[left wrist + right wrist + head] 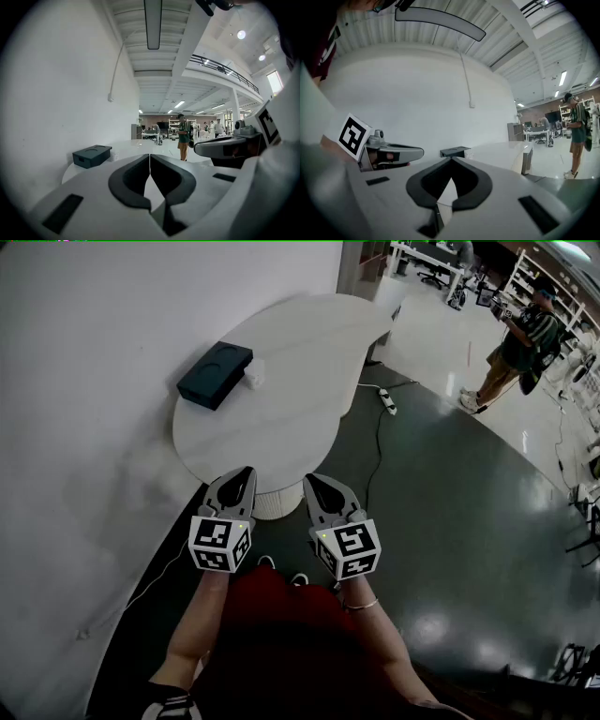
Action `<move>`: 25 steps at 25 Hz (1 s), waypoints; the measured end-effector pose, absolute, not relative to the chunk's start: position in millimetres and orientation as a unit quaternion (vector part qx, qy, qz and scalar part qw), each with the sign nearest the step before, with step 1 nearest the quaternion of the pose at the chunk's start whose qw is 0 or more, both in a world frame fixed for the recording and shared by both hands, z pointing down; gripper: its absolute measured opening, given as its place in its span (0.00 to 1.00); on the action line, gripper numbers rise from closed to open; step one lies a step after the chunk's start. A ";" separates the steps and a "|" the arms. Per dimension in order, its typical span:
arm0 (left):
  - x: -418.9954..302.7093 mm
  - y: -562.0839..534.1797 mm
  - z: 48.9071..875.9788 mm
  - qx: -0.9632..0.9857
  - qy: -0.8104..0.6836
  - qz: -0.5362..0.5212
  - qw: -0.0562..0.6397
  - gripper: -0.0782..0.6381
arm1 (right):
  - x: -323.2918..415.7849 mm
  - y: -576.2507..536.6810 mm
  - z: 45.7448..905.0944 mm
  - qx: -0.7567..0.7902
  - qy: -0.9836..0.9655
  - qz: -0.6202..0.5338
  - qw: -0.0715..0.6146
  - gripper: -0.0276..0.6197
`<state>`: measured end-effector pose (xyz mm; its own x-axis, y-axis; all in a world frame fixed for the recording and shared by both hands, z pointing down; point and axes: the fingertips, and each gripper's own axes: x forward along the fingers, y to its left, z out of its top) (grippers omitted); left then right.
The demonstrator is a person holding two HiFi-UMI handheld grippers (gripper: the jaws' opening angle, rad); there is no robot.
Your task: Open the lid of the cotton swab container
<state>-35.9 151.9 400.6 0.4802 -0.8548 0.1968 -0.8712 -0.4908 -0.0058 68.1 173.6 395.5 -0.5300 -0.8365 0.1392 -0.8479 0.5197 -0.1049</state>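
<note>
The left gripper and right gripper are closed and empty. Well ahead of their fingertips lies a flat dark box with a round dent on top, its long axis slanting away rightward.

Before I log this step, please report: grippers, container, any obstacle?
Left gripper, right gripper: both shut, empty. Dark box far across the table, untouched, small white item beside it. Nothing in between.

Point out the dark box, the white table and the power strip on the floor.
dark box [216, 374]: head view, on its top face.
white table [291, 427]: head view, on the bare tabletop.
power strip [387, 401]: head view, on its middle.
</note>
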 end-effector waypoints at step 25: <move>-54.6 105.4 408.5 0.843 -0.527 0.087 0.057 0.15 | 57.2 134.1 400.7 0.466 -0.880 0.082 0.047 0.07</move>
